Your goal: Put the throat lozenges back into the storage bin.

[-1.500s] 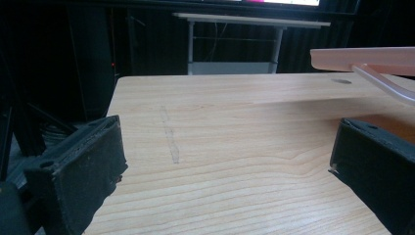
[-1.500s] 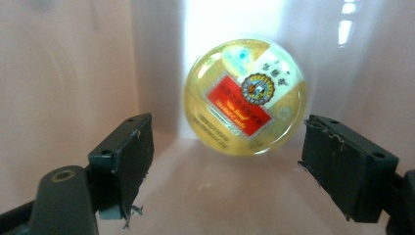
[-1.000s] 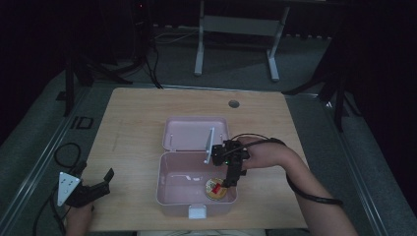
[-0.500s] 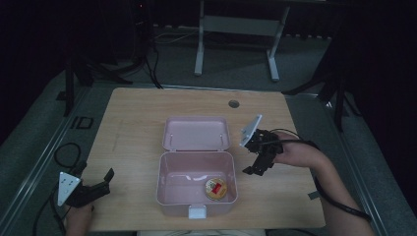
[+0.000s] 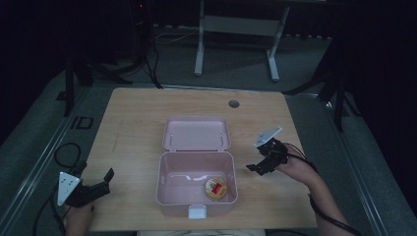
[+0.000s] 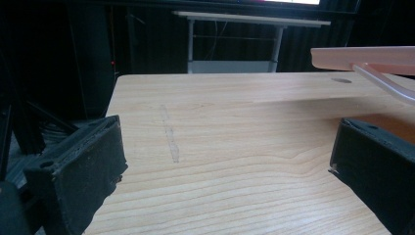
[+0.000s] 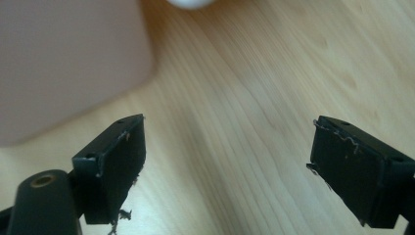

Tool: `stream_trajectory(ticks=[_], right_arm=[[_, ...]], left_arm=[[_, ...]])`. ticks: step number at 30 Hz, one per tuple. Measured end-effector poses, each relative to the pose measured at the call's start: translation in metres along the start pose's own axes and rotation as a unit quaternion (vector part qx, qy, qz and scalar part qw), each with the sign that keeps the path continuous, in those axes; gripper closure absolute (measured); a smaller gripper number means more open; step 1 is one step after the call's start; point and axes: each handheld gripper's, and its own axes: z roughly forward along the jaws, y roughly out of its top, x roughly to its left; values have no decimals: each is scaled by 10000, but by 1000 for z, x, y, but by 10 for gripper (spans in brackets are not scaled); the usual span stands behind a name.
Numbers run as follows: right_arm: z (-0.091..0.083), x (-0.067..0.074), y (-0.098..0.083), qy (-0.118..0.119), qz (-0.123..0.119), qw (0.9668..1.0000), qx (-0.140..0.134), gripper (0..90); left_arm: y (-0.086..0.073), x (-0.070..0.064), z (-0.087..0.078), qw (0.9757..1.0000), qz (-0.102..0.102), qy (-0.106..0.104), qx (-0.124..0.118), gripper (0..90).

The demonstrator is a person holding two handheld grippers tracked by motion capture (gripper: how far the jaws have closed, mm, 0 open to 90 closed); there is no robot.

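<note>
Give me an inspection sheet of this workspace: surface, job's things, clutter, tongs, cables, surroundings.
Surface: light wooden table, a round grommet hole near its far edge.
Job's things: pink plastic lunch box, open, its lid laid back; round gold-and-red tin inside, at the near right.
Clutter: nothing seen.
Tongs: left tongs open, at the near left corner; right tongs open, right of the box, empty.
Cables: black cable looped off the table's left side.
Surroundings: dark room, grey floor, a metal table frame behind.
</note>
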Motion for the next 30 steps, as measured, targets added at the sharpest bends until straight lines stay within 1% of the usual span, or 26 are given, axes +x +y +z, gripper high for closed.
stream_trajectory(ticks=[1,5,6,8,9,10,11,12,13,14,15,17,18,19,20,23,25,26,27,28,29,30], right_arm=[[4,-1,-6,-43,57,10000,-1,127],[19,-9,-27,98,437,9990,-2,126],[22,-10,-32,99,512,9986,9,126],[28,-11,-42,-14,622,9981,-9,121],[28,-11,-42,-14,622,9981,-9,121],[30,-12,-47,-81,688,9976,-82,120],[32,-14,-59,-359,927,9943,-381,117],[32,-14,-59,-359,927,9943,-381,117],[32,-16,-63,-471,1040,9921,-519,117],[31,-18,-68,-617,1152,9893,-651,117],[31,-22,-77,-796,1390,9837,-813,117],[30,-25,-85,-1065,1583,9767,-979,116],[29,-26,-89,-1156,1691,9733,-1039,116],[29,-27,-93,-1184,1806,9703,-1085,116],[29,-28,-97,-1247,1872,9681,-1101,116],[30,-29,-107,-1533,2029,9608,-1108,115],[30,-30,-114,-1709,2184,9544,-1104,116],[30,-30,-114,-1709,2184,9544,-1104,116],[26,-31,-122,-2053,2427,9406,-1193,117],[24,-32,-125,-2116,2546,9352,-1257,117],[22,-33,-128,-2241,2701,9267,-1340,117],[19,-34,-132,-2314,2864,9190,-1412,117]], left_arm=[[0,0,0,10000,0,2,-1,4],[0,0,0,10000,6,-1,1,4],[0,0,0,10000,7,-2,1,3],[0,0,0,10000,13,-3,-2,4],[0,0,0,10000,13,-3,-2,3],[0,0,0,10000,8,-3,-4,3],[0,0,0,10000,13,-2,-3,3],[0,0,0,10000,11,-1,-5,3],[0,0,0,10000,13,-2,-5,3],[0,0,0,10000,13,-2,-5,4],[0,0,0,10000,12,-3,-2,4],[0,0,0,10000,13,-5,-3,3],[0,0,0,10000,13,-7,-3,4],[0,0,0,10000,13,-7,-3,3],[0,0,0,10000,8,-3,-2,3],[0,0,0,10000,7,-2,-2,4],[0,0,0,10000,22,-5,4,4],[0,0,0,10000,22,-5,4,4],[0,0,0,10000,24,-5,5,4],[0,0,0,10000,23,-7,6,3],[0,0,0,10000,19,-7,6,4],[0,0,0,10000,22,-8,5,3]])
